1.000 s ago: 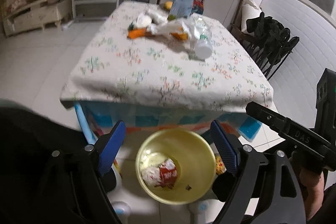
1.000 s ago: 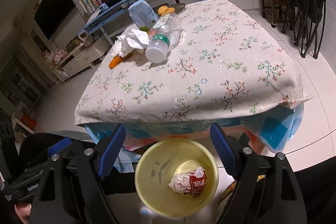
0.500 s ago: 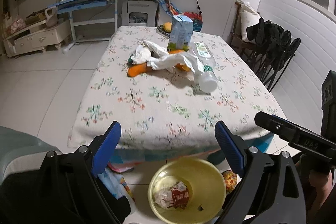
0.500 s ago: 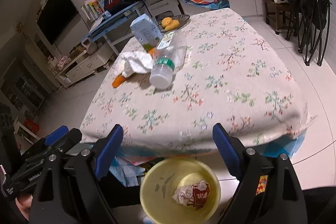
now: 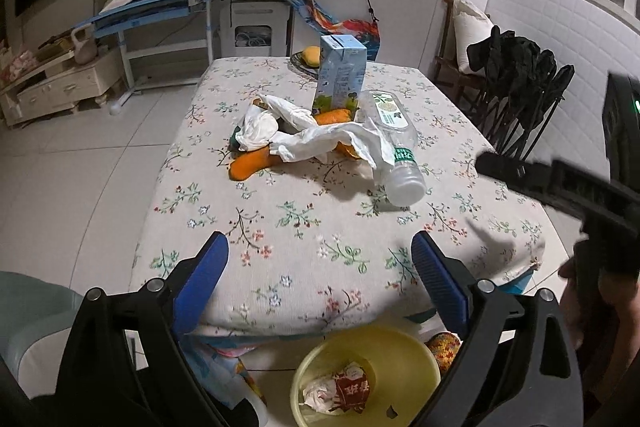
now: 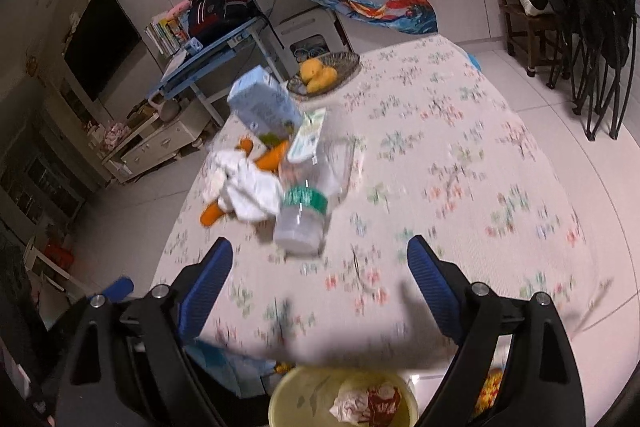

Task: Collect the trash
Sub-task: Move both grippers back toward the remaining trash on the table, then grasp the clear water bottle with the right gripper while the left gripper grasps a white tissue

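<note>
On the flowered tablecloth (image 5: 280, 227) lies a heap of trash: a clear plastic bottle (image 5: 394, 147) on its side, crumpled white tissue (image 5: 312, 135), orange peels (image 5: 248, 165) and an upright blue carton (image 5: 340, 75). My left gripper (image 5: 319, 247) hangs open over the table's near edge, holding nothing. My right gripper (image 6: 320, 245) is open too, just short of the bottle (image 6: 308, 199), beside the tissue (image 6: 248, 187) and carton (image 6: 264, 107). Below the table edge stands a yellow bin (image 5: 400, 347) with a crumpled red-and-white wrapper (image 5: 340, 387) inside.
A basket of yellow fruit (image 6: 324, 73) sits at the table's far end. Chairs draped in black clothes (image 5: 516, 87) stand to the right. A blue desk (image 5: 160, 7) stands at the back left and a low cabinet (image 5: 60, 87) further left. Pale tiled floor surrounds the table.
Both grippers rose from above the bin and moved forward over the table edge. The bin slid to the bottom of both views, and the trash heap came closer.
</note>
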`<state>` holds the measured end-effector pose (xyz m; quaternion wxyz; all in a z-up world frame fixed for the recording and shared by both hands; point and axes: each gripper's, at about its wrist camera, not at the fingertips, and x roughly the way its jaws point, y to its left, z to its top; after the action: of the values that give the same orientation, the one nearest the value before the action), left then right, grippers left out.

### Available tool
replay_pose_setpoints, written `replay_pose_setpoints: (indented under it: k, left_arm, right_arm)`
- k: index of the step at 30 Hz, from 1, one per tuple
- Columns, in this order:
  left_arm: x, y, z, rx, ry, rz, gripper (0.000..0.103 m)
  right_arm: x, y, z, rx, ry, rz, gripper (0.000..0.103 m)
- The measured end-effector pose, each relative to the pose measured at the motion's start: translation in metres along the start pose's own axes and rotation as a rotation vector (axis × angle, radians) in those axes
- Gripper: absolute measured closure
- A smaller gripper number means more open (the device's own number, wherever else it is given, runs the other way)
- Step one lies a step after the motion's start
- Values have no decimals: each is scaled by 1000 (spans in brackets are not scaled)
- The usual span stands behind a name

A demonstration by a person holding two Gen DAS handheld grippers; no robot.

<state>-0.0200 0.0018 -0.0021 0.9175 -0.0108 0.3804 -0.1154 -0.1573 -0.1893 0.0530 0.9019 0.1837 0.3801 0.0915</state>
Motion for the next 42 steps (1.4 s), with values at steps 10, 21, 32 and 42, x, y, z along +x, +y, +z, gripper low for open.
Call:
replay_pose_setpoints:
  k: [10, 21, 32, 42]
  left_arm:
    - [26, 4, 24, 37, 8, 4, 11]
    - [65, 6, 52, 135, 38, 25, 11]
    - [97, -10, 71, 256, 36, 41, 13]
    - [125, -19, 78, 303, 77, -1, 53]
  right_arm:
    - [41, 4, 33, -13, 28, -29, 17]
    - [81, 14, 48, -50, 83, -52, 17]
    - [114, 18, 57, -76, 148, -76, 17]
    - [126, 9, 60, -80, 188, -80, 17]
